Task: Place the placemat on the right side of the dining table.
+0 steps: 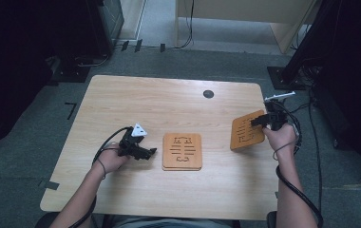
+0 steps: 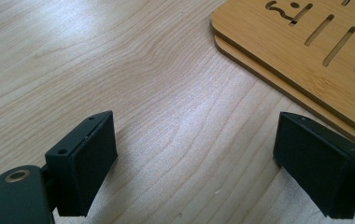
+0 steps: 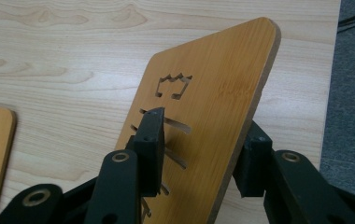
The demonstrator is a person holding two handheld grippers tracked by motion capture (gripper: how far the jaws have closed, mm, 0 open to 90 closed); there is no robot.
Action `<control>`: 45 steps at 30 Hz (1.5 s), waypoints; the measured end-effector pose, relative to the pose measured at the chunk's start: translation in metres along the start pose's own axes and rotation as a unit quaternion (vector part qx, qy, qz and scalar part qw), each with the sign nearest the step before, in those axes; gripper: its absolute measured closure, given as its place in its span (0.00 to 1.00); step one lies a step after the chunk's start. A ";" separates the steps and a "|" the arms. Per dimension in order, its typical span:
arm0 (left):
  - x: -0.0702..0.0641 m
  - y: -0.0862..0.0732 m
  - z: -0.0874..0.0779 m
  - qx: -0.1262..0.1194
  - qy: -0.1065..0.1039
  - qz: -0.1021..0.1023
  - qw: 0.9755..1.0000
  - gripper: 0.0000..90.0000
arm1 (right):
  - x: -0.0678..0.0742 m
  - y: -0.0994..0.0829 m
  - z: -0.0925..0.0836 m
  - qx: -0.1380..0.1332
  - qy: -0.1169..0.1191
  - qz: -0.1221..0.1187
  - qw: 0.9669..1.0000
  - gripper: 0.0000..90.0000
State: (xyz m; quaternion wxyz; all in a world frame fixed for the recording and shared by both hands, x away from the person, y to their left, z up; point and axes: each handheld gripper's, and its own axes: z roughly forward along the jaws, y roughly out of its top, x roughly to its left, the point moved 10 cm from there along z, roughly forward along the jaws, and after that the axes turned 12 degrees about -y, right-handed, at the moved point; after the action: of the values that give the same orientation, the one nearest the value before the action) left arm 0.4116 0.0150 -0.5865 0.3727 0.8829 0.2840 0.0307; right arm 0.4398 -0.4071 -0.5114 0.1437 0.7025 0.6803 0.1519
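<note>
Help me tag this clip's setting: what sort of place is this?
Probably a lab or office workroom: a light wooden desk with a cable hole, grey carpet, and dark equipment stands with trailing cables behind.

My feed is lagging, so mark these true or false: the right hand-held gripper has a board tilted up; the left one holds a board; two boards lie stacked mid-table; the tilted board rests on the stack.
1. The right hand-held gripper has a board tilted up between its jaws. True.
2. The left hand-held gripper holds a board. False: its jaws are open over the bare table.
3. Two boards lie stacked mid-table. True.
4. The tilted board rests on the stack. False: it is apart, near the table's right edge.
</note>
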 end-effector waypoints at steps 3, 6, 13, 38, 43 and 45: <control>0.000 0.000 0.000 0.000 0.000 0.000 1.000 0.14 | -0.002 -0.001 0.004 0.000 -0.003 0.000 1.000 0.63; 0.000 0.000 0.000 0.000 0.000 0.000 1.000 0.14 | -0.003 -0.002 0.007 0.000 -0.003 0.001 1.000 0.62; 0.000 0.000 0.000 0.000 0.000 0.000 1.000 0.14 | -0.007 -0.004 0.012 0.001 0.005 0.011 1.000 0.60; -0.001 0.001 0.002 -0.009 0.002 0.000 1.000 0.11 | -0.010 -0.007 0.042 -0.012 0.009 0.027 1.000 0.46; -0.001 0.001 0.003 -0.012 0.002 0.000 1.000 0.11 | -0.008 -0.006 0.045 -0.023 0.007 0.022 0.999 0.44; -0.001 0.001 0.003 -0.012 0.002 0.000 1.000 0.11 | -0.008 -0.005 0.046 -0.025 0.009 0.022 0.999 0.43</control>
State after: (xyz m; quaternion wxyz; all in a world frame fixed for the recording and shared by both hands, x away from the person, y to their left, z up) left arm 0.4120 0.0122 -0.5875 0.3829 0.8780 0.2848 0.0363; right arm 0.4533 -0.4151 -0.5556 0.1521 0.7120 0.6619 0.1784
